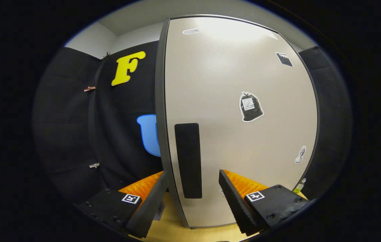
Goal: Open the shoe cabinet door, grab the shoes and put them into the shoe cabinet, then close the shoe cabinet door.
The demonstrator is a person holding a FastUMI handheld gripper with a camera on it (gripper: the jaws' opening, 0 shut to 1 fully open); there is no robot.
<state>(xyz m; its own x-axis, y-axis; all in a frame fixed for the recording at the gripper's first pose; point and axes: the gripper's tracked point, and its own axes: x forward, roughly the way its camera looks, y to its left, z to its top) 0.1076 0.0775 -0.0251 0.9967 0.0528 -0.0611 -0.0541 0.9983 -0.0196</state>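
Observation:
The shoe cabinet door (pixel 244 67) is a tall beige panel with a dark rim, standing close in front of me. A black vertical handle strip (pixel 188 160) runs near its left edge. My gripper (pixel 193 174) is open and straddles that edge. The left finger (pixel 150 205) lies just outside the door's rim, and the right finger (pixel 235 198) is in front of the door face. The handle strip sits between the two fingers without either one pressing on it. I cannot tell whether the door stands ajar.
Several stickers mark the door face, among them a black bag-shaped one (pixel 251 107). The booth's black cloth wall (pixel 76 134) hangs to the left of the cabinet. A light wooden surface (pixel 170 228) lies under the fingers.

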